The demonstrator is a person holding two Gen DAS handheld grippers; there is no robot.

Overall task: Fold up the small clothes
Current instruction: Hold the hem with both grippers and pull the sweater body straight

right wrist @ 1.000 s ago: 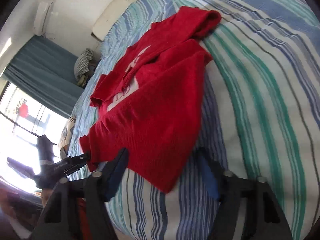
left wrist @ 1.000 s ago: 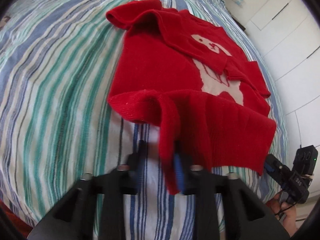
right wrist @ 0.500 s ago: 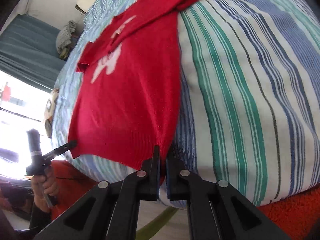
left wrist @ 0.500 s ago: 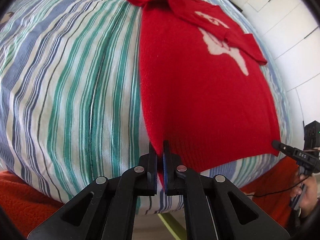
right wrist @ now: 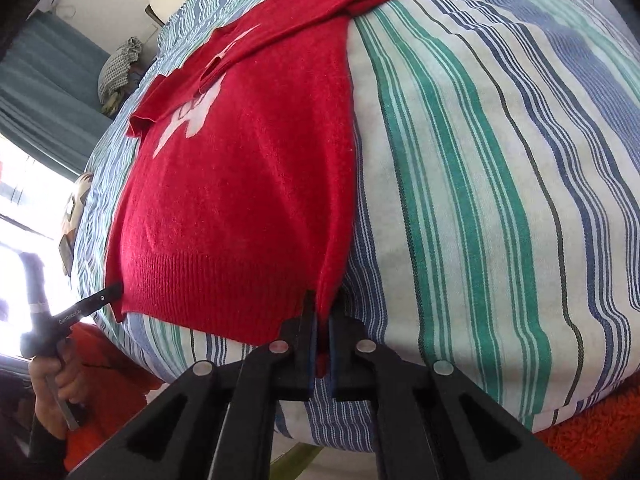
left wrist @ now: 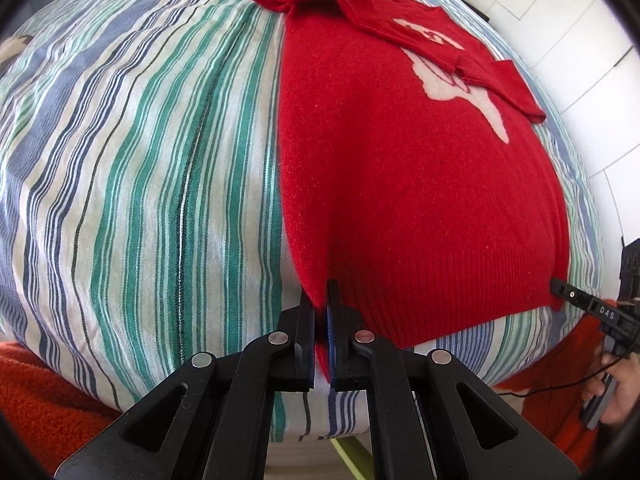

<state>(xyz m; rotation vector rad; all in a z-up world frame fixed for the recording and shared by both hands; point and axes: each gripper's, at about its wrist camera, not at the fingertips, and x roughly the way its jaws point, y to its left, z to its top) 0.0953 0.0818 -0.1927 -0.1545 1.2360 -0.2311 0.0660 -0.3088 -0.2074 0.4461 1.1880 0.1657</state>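
**A:** How will that sweater point(left wrist: 400, 184) handle?

**B:** Soft, light knit, floppy, I'd guess. It's flat on the bed point(left wrist: 140, 160). You've got the left tool point(left wrist: 321, 304) and right tool point(right wrist: 323, 308) each clamped on a hem corner, good spots. Count: one sweater, two tools.

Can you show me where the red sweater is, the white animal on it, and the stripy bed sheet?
sweater point(left wrist: 400, 200): left wrist view, middle of its front.
white animal point(left wrist: 444, 88): left wrist view, its body.
sheet point(right wrist: 500, 180): right wrist view, bare striped part.
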